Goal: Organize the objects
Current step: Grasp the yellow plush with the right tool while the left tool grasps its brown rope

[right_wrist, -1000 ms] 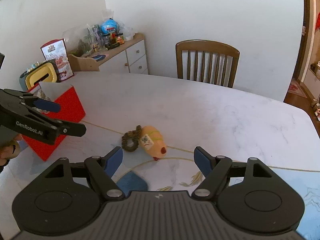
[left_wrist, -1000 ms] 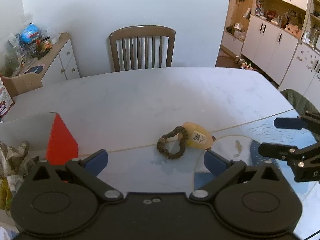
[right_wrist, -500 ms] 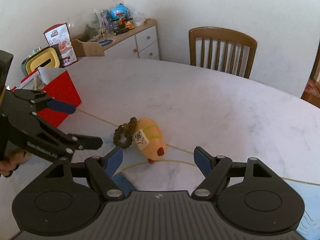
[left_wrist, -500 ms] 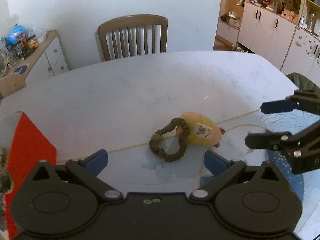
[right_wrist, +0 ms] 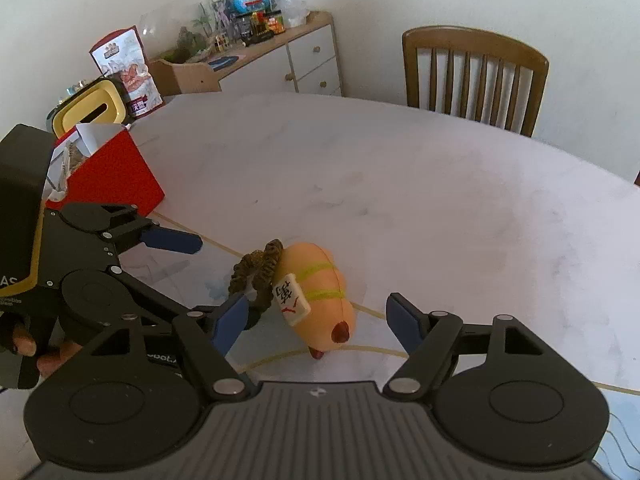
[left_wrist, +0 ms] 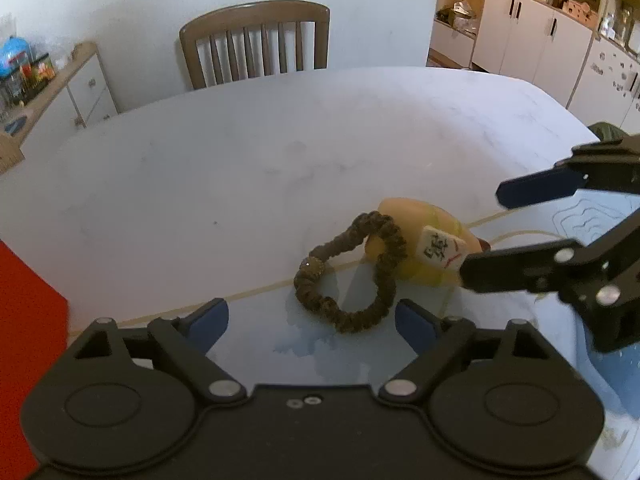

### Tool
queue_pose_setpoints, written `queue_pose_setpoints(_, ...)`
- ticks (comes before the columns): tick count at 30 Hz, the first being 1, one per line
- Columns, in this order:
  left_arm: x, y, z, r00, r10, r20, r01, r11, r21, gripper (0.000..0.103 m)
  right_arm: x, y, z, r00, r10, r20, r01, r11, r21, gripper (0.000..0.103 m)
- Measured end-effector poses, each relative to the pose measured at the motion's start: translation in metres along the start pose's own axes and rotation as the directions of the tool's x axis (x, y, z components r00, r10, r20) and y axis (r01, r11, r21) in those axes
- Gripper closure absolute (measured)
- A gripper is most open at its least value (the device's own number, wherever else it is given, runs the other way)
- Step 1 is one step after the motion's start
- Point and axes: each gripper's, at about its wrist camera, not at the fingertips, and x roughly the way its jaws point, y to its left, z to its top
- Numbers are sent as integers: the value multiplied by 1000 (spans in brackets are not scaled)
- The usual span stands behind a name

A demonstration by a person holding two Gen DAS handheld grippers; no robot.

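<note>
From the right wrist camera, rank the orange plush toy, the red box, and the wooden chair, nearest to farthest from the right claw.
1. Orange plush toy: just ahead of the right claw, between its open fingers.
2. Red box: left, on the table.
3. Wooden chair: beyond the table's far edge, right.

Both claws (left_wrist: pixel 310 318) (right_wrist: pixel 318 320) wide apart.

Each hand-held gripper is built from matte black linkage arms fixed with silver screws and tipped with blue pads. The left hand-held gripper (right_wrist: pixel 188 276), at the frame's left, carries a yellow-edged black body with white lettering. The right hand-held gripper (left_wrist: pixel 516 232) matches it.
</note>
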Motion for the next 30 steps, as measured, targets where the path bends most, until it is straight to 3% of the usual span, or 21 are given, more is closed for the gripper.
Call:
queue_pose_setpoints(3, 4, -1, 1, 1000, -20, -3, 20, 1000, 2, 16, 10, -3, 2, 1000, 15, -16, -15, 1000, 20, 33)
queue_pose_setpoints(5, 7, -1, 3, 1000, -18, -8, 19, 1000, 3, 24, 14, -6, 3, 1000, 20, -14, -19, 999, 35, 37)
queue_pose_setpoints(10, 9, 2, 4, 999, -34, -3, 34, 999, -22, 33, 22, -15, 1, 999, 52, -14, -50, 994, 98, 39)
queue_pose_setpoints(14, 6, 4, 5, 998, -69, 5, 69, 997, -24, 60, 26, -16, -2, 996, 82, -20, -78, 988, 134, 47)
queue_pose_setpoints(20, 5, 3, 6, 996, -93, -3, 93, 995, -37, 86, 26, -10, -4, 998, 67, -10, -65, 988, 142, 53)
queue_pose_setpoints(30, -18, 3, 4, 996, -85, 6, 85, 994, -63, 89, -2, 6, -13, 999, 34, 36, -41, 978, 203, 58)
